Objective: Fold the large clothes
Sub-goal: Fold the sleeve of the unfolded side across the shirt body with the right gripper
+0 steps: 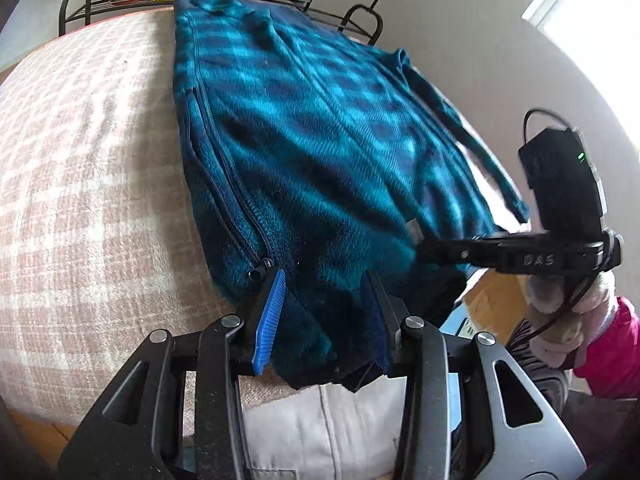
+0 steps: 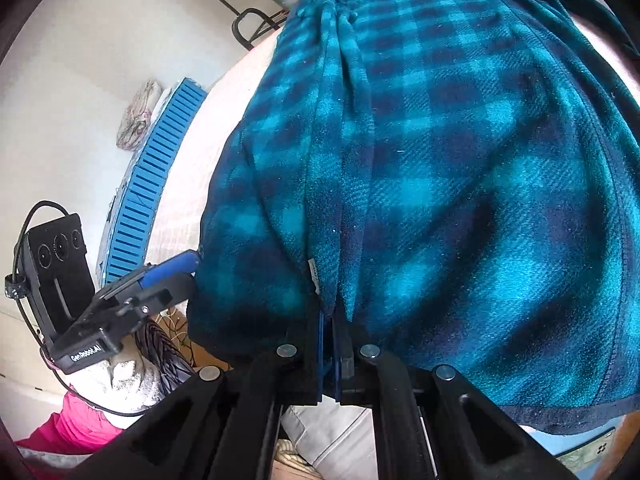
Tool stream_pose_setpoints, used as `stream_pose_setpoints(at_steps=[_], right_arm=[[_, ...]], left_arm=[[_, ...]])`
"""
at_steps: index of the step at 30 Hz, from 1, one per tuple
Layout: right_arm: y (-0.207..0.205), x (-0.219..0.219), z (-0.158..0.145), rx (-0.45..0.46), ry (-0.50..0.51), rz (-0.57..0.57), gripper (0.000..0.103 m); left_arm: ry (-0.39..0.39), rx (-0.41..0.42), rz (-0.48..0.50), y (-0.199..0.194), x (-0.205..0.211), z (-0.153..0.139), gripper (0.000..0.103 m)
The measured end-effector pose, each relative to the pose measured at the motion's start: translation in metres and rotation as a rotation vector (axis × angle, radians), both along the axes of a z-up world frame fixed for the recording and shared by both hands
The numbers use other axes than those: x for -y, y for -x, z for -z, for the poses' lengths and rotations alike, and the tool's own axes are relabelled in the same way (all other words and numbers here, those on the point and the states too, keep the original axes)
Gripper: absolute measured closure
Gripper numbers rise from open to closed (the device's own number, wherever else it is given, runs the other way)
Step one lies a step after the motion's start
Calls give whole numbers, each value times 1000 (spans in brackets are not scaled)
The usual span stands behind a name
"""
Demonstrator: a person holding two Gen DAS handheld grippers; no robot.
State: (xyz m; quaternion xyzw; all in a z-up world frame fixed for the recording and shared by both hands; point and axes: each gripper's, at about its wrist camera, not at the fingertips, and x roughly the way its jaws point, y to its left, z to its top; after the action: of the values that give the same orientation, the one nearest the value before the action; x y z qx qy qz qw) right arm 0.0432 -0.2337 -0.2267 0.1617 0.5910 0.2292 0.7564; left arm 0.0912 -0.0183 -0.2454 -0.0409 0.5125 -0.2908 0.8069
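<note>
**Both grippers pinching the fleece hem**

Teal plaid fleece jacket (image 1: 320,140) lies flat on the pink-checked bed (image 1: 88,184), near hem hanging off the edge. Left gripper (image 1: 326,312) is part-closed with bunched hem between its blue pads (image 1: 272,320); the right pad is mostly buried in cloth. Right gripper (image 2: 329,344) is clamped narrow on a hem fold, fingertips hidden. Far sleeve (image 1: 460,120) cut short by blur.

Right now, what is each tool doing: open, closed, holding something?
Left tool: partly closed on the near edge of the jacket.
Right tool: closed on the jacket edge.
</note>
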Motion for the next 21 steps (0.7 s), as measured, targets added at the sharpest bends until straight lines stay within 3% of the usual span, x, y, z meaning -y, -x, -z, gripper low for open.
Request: stream_pose_setpoints(at_steps=[3,5,6,8,9,15,21], right_arm=[[0,-8,-7,32,24,-24,102],[0,-6,-15,52,-12,-30,95],[1,-1,-21,68,-31,-24,93],[4,10,-37,128,-40,3,72],[6,16,-44,162,-28,20,69],[11,85,-73,306,77,151,68],[8,164,-77,315,129,299,64]], left_arm=[[-102,122,47,15,13,3,64],[-135,125,57,18,17,-3,64],[-124,111,49,19,15,-6,64],[-86,96,39,19,13,-15,63],[-70,101,37,21,13,-23,63],[-28,156,68,30,37,-56,63],[22,128,86,25,71,-72,63]])
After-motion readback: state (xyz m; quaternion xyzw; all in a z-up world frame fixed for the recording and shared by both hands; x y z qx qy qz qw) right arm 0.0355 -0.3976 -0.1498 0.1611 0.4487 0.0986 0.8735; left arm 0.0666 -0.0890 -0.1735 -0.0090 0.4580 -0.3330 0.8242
